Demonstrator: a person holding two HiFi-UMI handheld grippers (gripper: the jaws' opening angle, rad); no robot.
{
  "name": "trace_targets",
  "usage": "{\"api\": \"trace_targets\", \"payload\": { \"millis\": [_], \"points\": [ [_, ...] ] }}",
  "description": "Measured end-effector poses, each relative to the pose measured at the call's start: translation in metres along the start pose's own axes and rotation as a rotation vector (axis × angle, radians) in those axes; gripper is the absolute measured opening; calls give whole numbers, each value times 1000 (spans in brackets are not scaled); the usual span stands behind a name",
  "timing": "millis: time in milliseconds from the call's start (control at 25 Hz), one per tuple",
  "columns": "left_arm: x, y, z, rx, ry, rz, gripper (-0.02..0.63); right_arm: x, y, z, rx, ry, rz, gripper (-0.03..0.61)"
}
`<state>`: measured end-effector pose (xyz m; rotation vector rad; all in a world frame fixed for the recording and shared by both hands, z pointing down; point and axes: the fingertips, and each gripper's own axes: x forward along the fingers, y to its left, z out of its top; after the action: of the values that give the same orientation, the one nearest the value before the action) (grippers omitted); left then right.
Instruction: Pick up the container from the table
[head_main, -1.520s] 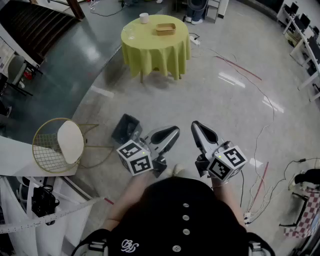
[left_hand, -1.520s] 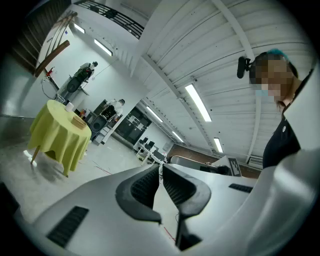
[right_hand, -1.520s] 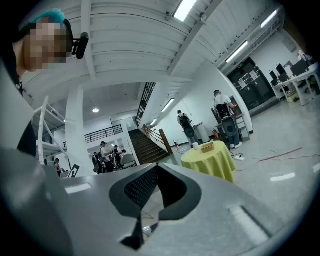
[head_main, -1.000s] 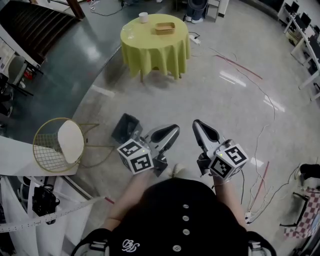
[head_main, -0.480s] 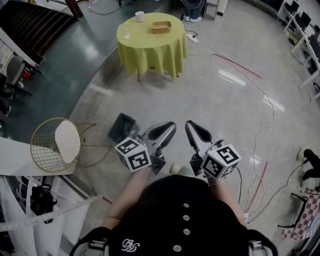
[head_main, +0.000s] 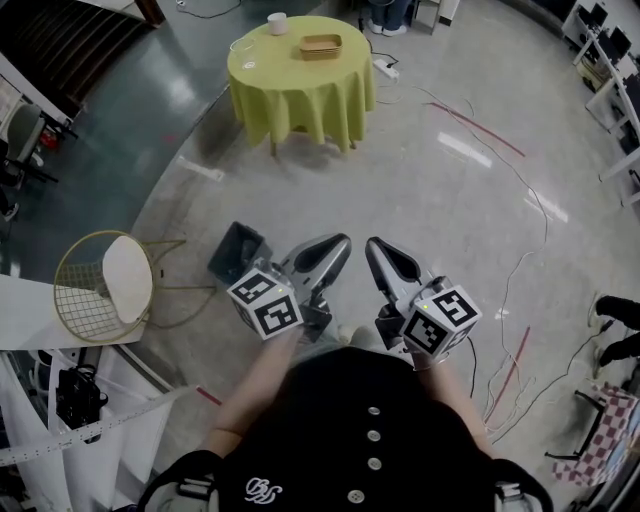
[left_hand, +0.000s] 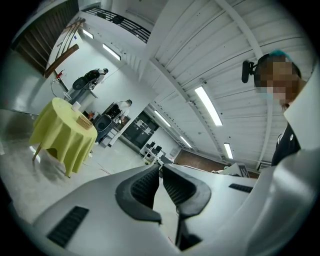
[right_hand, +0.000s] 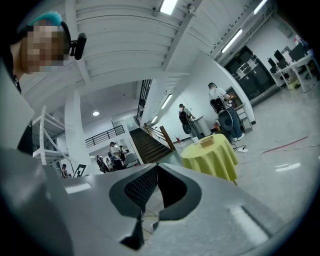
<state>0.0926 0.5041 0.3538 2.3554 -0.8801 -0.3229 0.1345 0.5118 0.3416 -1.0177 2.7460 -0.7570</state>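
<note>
The container (head_main: 320, 44) is a shallow tan tray on a round table with a yellow-green cloth (head_main: 300, 90), far across the floor at the top of the head view. It also shows small in the left gripper view as the tray (left_hand: 85, 121) and in the right gripper view as the tray (right_hand: 206, 141). A white cup (head_main: 277, 22) stands beside it. My left gripper (head_main: 338, 243) and right gripper (head_main: 372, 245) are held side by side close to the person's body, pointing level toward the table. Both are shut and empty, as the left gripper (left_hand: 160, 167) and right gripper (right_hand: 156, 166) show in their own views.
A gold wire chair with a white seat (head_main: 105, 285) stands at the left, a dark box (head_main: 237, 252) on the floor beside the left gripper. Red and white cables (head_main: 480, 135) trail over the floor to the right. Several people stand far behind the table (right_hand: 215, 97).
Both grippers have drifted a little left and up in the head view and stay shut. The table now sits higher and further left in that view.
</note>
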Motion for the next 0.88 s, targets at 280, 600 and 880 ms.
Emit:
{"api": "trace_targets", "payload": {
  "millis": [280, 600, 880],
  "points": [
    [31, 46, 22, -11, 10, -11, 32, 46, -40, 6, 51, -17, -25, 3],
    [69, 123, 88, -1, 31, -39, 32, 142, -87, 40, 47, -26, -73, 5],
    [101, 183, 136, 16, 52, -71, 32, 217, -119, 69, 30, -48, -81, 5]
  ]
}}
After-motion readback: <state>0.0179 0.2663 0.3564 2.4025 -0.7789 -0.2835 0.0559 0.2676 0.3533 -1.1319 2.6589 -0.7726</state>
